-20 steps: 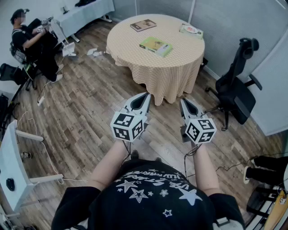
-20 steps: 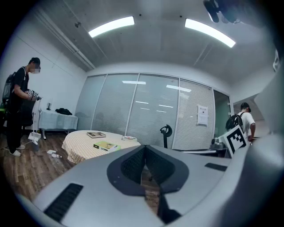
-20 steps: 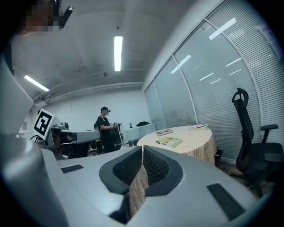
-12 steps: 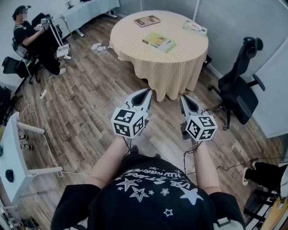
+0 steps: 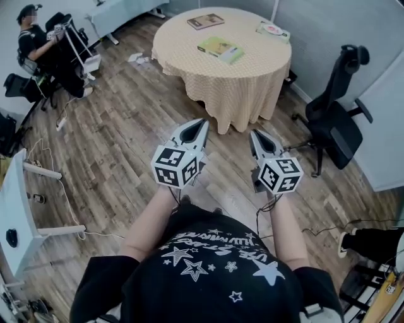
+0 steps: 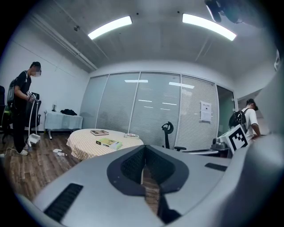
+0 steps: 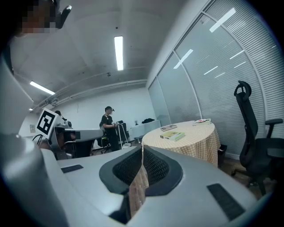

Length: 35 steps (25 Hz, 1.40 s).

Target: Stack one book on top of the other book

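A green book (image 5: 219, 48) lies near the middle of the round table (image 5: 240, 82), which has a checked yellow cloth. A brown book (image 5: 205, 21) lies at the table's far left, apart from the green one. Both books also show in the left gripper view, green book (image 6: 108, 142) and brown book (image 6: 99, 132), and in the right gripper view, green book (image 7: 173, 136) and brown book (image 7: 168, 128). My left gripper (image 5: 198, 124) and right gripper (image 5: 254, 134) hang shut and empty over the wooden floor, well short of the table.
A black office chair (image 5: 334, 120) stands right of the table. A third flat item (image 5: 273, 29) lies at the table's far right. A person (image 5: 38, 53) sits at the far left by a white table (image 5: 120, 9). Cables and a white stand (image 5: 19, 208) sit at my left.
The view has moved a little toward the table. Both grippers stay shut and hold their places side by side in front of me.
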Each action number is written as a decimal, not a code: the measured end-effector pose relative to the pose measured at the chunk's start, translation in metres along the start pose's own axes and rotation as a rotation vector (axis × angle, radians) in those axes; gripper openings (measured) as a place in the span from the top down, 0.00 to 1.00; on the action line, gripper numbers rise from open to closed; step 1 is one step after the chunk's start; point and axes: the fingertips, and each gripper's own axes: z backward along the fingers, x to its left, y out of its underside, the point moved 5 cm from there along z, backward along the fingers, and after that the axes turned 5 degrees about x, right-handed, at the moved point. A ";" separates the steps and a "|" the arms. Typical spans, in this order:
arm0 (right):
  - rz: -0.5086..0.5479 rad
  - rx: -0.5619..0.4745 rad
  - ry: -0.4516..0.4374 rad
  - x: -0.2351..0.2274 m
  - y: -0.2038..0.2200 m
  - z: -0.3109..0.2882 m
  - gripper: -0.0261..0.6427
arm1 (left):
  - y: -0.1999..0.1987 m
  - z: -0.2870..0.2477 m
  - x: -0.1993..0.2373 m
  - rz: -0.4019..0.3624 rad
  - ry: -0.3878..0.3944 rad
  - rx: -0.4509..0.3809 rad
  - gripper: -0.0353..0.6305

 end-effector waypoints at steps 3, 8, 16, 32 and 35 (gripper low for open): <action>-0.010 0.001 -0.002 -0.005 0.002 0.006 0.91 | -0.002 -0.002 -0.008 -0.008 -0.004 -0.003 0.93; -0.022 -0.054 -0.076 -0.004 0.002 0.005 0.91 | 0.003 0.003 -0.009 0.008 -0.027 -0.010 0.93; -0.104 -0.047 -0.065 -0.016 0.014 -0.018 0.91 | 0.014 -0.009 0.020 0.037 -0.068 0.005 0.93; -0.186 -0.014 0.053 -0.082 -0.015 -0.101 0.91 | -0.014 -0.109 0.105 -0.024 -0.038 0.007 0.93; -0.190 -0.016 0.057 -0.085 -0.028 -0.129 0.91 | -0.021 -0.120 0.129 -0.015 -0.038 0.005 0.93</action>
